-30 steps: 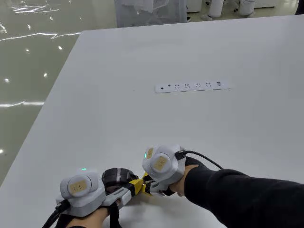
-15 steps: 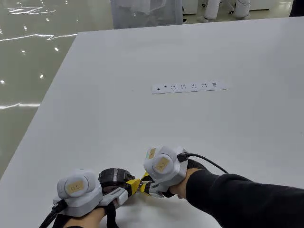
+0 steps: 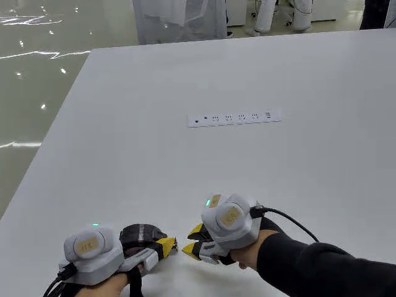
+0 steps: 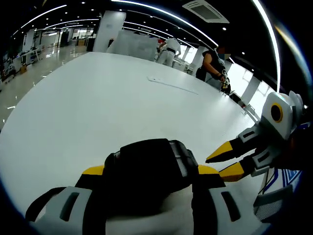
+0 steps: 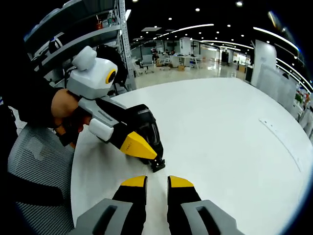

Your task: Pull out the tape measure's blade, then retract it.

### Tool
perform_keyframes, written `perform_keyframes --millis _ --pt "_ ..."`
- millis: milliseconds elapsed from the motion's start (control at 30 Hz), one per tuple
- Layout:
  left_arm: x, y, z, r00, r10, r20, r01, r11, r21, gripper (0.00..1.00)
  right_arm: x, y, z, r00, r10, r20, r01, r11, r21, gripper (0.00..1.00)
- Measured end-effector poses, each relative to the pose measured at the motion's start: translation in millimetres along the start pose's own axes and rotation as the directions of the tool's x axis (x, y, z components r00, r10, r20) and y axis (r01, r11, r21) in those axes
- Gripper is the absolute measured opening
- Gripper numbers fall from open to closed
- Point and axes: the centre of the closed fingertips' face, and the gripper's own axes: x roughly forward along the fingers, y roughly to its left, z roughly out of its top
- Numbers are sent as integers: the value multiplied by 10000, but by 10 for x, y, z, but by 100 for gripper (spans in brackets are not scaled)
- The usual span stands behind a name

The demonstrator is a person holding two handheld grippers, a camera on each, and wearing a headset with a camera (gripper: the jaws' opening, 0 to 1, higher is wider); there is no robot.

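A black tape measure (image 3: 141, 236) rests on the white table (image 3: 154, 124) near its front edge, with my left gripper (image 3: 154, 242) shut on its case. In the left gripper view the case (image 4: 146, 164) sits between the yellow-tipped jaws. My right gripper (image 3: 193, 240) hovers a short way to its right, its yellow fingertips slightly apart and holding nothing. In the right gripper view the jaws of that gripper (image 5: 156, 182) point at the small black hook (image 5: 156, 164) at the case's mouth (image 5: 145, 128), just short of it. I see no blade drawn out.
A white power strip (image 3: 234, 117) lies flat at mid-table, far beyond both grippers. The table's left edge (image 3: 55, 133) drops to a glossy floor. People stand well behind the table (image 4: 215, 61). A mesh chair (image 5: 34, 156) is close to the left hand.
My right gripper has drawn back to the right, from against the tape measure's mouth to a small gap away. The left gripper still holds the case. The head camera has shifted.
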Motion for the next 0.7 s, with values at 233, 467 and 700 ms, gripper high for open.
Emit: perform_keyframes --millis 233,467,700 --pt "-48 -34 95 10000 -83 -48 91 9813 1922 65 -332 -87 -202 9979 -634 119 623 9951 773 15" --pt "-152 81 108 9987 83 -511 32 9754 2206 73 -601 -116 -381 9923 -1200 302 1153 9854 1255 18" --pt "-348 304 70 9966 -91 -823 279 9727 2305 82 -799 -59 -561 9897 -1425 120 1399 9823 1243 23"
